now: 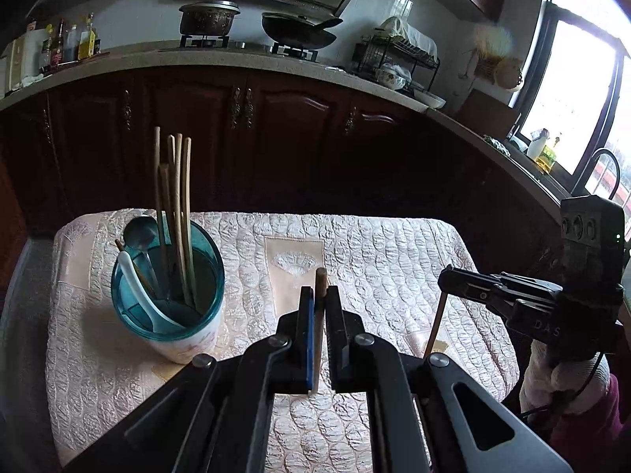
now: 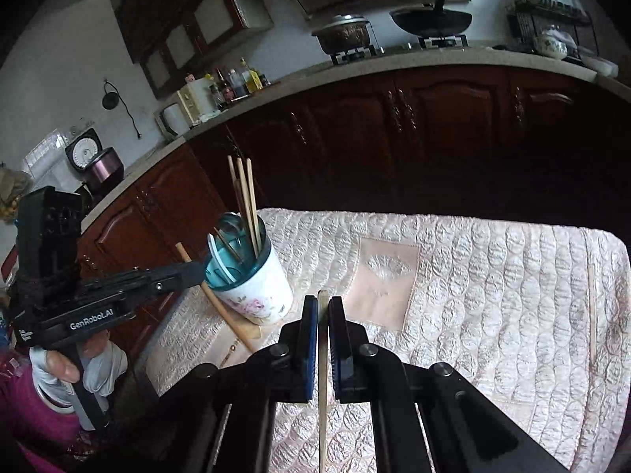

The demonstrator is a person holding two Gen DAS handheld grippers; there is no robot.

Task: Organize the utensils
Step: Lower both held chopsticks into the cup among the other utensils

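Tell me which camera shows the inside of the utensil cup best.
The left wrist view. It looks down into the utensil cup, showing its teal interior, the metal spoon, white spoon and chopsticks. The right wrist view shows the cup's floral outside more, with the left gripper overlapping its rim.

We've got two wrist cams looking forward and down along their fingers, close over the quilted table [image 1: 394,260]. Both face the kitchen counter [image 2: 434,61] and share the utensil cup [image 1: 167,287] [image 2: 252,276].

One holder [image 1: 167,295] contains five chopsticks [image 1: 179,213] and two spoons [image 1: 138,232]; two tongs [image 1: 319,299] each grip one chopstick [image 1: 320,280].
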